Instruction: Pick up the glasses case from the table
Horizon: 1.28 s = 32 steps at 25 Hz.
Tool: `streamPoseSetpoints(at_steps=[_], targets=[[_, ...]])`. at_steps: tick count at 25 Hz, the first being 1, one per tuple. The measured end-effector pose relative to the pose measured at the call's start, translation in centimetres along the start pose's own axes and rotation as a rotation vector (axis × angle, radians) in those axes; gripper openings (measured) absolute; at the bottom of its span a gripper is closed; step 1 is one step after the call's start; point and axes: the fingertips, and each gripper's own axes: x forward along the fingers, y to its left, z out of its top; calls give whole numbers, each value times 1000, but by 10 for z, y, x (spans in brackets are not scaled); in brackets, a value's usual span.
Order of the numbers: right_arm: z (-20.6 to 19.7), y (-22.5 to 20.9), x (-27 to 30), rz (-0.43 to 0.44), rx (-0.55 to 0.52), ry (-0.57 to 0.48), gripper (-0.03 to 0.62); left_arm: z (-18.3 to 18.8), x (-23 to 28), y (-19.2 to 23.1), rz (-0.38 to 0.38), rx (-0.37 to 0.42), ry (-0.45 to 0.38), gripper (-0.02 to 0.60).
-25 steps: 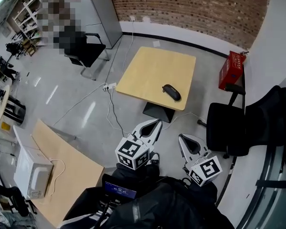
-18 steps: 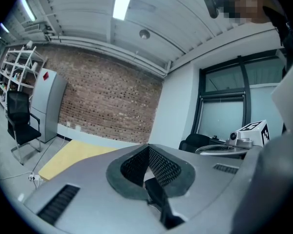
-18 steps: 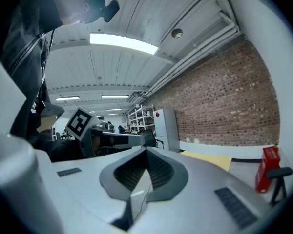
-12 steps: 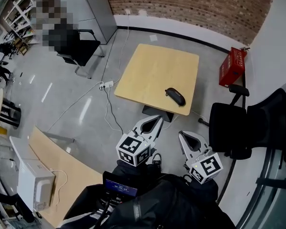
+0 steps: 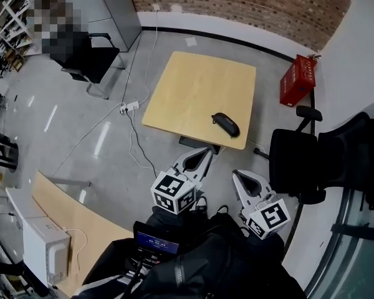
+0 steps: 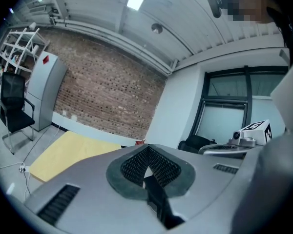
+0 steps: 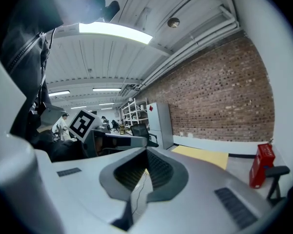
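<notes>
Black glasses case [image 5: 225,124] at the edge of the surface [image 5: 193,92] looks light, rigid, slick: pinch across its narrow middle; left gripper [image 5: 202,156] and right gripper [image 5: 240,179] both closed, empty.

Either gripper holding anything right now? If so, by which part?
Nothing is held. The left gripper and right gripper both have their jaws shut with nothing between them. The case lies on the table, apart from both.
</notes>
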Motion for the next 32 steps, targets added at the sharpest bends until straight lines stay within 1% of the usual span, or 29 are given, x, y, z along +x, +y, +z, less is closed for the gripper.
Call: streamPoseSetpoints(at_steps=[4,6,9,13,16,23,28,32], targets=[[-6,-17,-1,-15,21,20,5,-8,16,-2,-11,-16,25,-2],[-10,-28,1,-11,33,30,5,-12,22,0,0,-24,34,-2],[-11,-39,12,22,38,31,5,-11,27,12,41,-29,30,-2],[1,-43,34,83,21,16,5,4,29,30,91,-21,12,-2],[9,-54,46,120,10,6,5,15,41,37,114,-10,1,-2],[18,-109,58,129,22,5,5,30,86,44,136,14,20,-2],[11,-145,70,144,53,20,5,30,116,56,163,21,49,-2],[2,-166,80,171,77,37,5,28,134,67,192,20,68,-2]])
